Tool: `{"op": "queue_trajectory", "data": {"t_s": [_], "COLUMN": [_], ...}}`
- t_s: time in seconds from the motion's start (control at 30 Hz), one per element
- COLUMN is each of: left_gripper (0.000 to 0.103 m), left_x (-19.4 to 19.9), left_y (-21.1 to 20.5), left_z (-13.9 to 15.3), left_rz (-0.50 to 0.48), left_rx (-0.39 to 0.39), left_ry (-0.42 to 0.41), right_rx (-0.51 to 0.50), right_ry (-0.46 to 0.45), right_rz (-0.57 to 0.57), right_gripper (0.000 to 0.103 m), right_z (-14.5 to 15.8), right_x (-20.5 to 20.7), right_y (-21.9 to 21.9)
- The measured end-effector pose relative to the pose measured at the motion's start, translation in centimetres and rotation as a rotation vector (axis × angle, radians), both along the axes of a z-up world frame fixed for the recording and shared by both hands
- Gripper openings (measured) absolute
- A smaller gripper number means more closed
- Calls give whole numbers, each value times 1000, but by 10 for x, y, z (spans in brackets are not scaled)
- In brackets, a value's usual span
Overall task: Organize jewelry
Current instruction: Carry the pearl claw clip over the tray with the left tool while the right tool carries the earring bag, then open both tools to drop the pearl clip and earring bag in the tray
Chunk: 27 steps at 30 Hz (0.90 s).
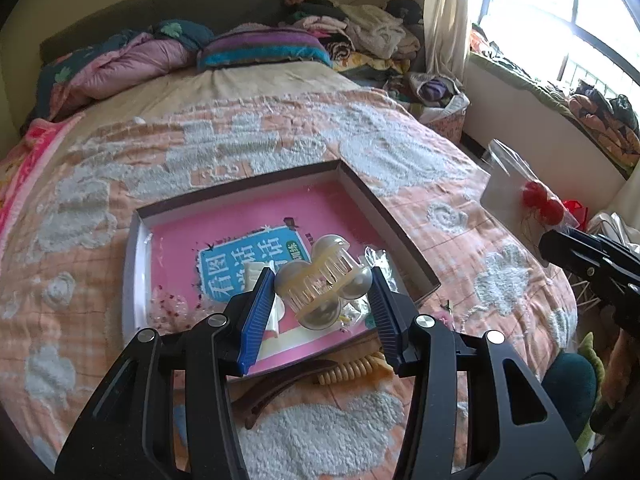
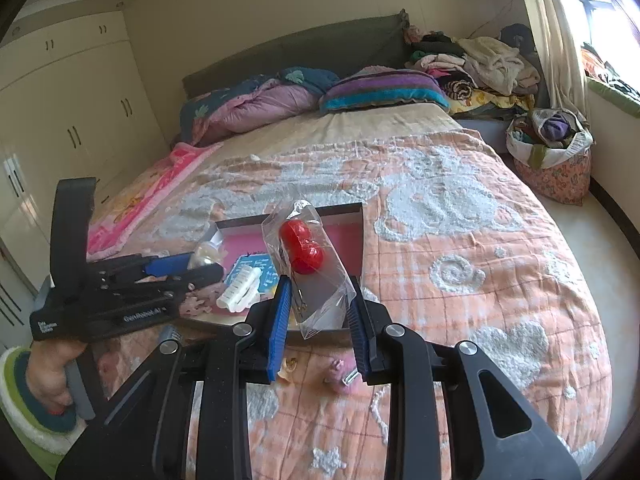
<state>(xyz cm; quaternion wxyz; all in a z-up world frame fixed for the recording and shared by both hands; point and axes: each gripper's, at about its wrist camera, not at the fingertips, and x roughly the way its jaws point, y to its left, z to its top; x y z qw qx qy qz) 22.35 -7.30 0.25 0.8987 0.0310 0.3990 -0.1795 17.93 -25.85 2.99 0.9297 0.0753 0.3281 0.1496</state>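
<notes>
My left gripper (image 1: 320, 284) is shut on a pearl-white hair claw clip (image 1: 320, 280), held above the open box (image 1: 384, 216) with the pink book inside. A white comb clip (image 2: 240, 290) and small clear bags lie in the box. My right gripper (image 2: 318, 298) is shut on a clear plastic bag (image 2: 320, 292) with red bead earrings (image 2: 300, 248) inside, held over the box's near edge. The bag (image 1: 508, 192) and right gripper (image 1: 560, 254) show at the right of the left wrist view. The left gripper (image 2: 188, 266) shows at the left of the right wrist view.
A brown hair clip (image 1: 276, 392) and a yellow spiral hair tie (image 1: 352, 368) lie on the peach bedspread (image 1: 400, 152) before the box. A small pink item (image 2: 340, 376) lies near the right gripper. Pillows and clothes pile at the bed's head.
</notes>
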Motion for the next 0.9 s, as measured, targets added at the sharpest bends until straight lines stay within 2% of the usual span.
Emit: {"op": "queue_trajectory", "data": {"t_s": [0.53,0.9], "left_gripper": [39,39], "left_x": [23,30], "left_y": [-6,-3], "left_z": [-45,-63], "left_rz": [-23,-26], "left_rx": [40,60], "left_ry": [77,119], "right_rx": [-23,-44], "right_ry": [62,149], "right_rz": [12,3], "right_gripper": [27,27], "right_z": [-18,-54], "right_x": [53,81], "right_y": [23,27]}}
